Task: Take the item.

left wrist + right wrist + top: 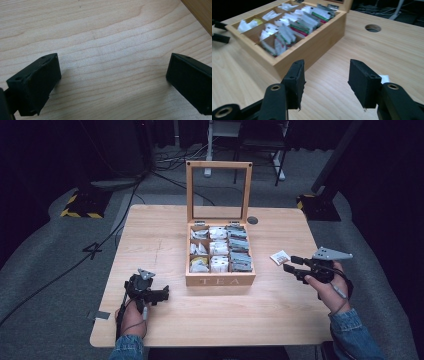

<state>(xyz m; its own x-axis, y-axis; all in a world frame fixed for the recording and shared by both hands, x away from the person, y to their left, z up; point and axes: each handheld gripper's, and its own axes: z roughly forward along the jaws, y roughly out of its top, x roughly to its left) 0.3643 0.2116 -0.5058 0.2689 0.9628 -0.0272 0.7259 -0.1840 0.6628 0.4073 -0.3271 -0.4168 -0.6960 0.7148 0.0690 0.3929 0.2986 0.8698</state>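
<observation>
Left gripper (pixel 162 294): jaws spread wide, nothing between them — hovers low over bare table (pixel 105 50), held in the person's left hand (pixel 132 317).
Tea box (pixel 220 279): off to the right of the left gripper, just left of the right gripper; lid (pixel 218 191) stands upright, compartments packed with tea bags (pixel 294 27). Its wooden corner (pixel 200 12) edges the left gripper view beyond the right jaw.
Loose sachet (pixel 280 257): white, flat on the table — just ahead of the right gripper's tips, apart from the box.
Right gripper (pixel 291 264): jaws parted, holding nothing, pointing toward the box's side.
</observation>
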